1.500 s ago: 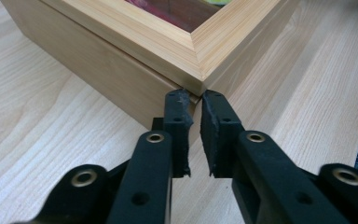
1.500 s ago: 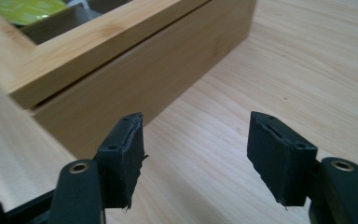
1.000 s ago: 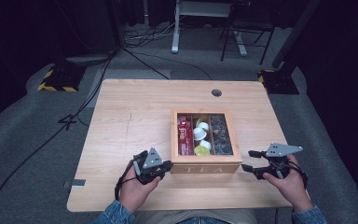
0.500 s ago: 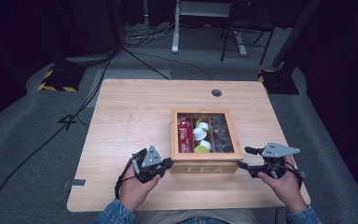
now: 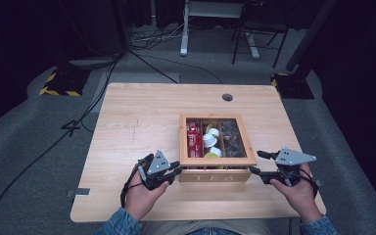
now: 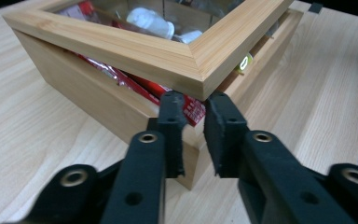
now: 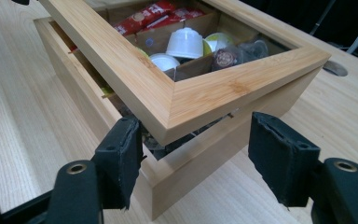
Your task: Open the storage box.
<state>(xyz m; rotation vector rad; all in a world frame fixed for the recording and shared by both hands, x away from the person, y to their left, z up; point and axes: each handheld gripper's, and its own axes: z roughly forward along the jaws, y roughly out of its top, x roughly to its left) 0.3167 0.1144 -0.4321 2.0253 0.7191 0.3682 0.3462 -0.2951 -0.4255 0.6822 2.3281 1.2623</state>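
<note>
Tongs: left pair [image 6: 193, 133] barely parted, right pair [image 7: 196, 154] wide, both empty at one tea box [image 5: 214, 176].

The wooden tea box [image 5: 214, 147] stands in the near middle of the table [image 5: 137, 122], its lid [image 7: 177, 100] raised a crack above the front corners. The left gripper [image 5: 176, 169] and right gripper [image 5: 253, 162] flank its front. To the left, right and behind the box, bare tabletop lies open for passing.
</note>
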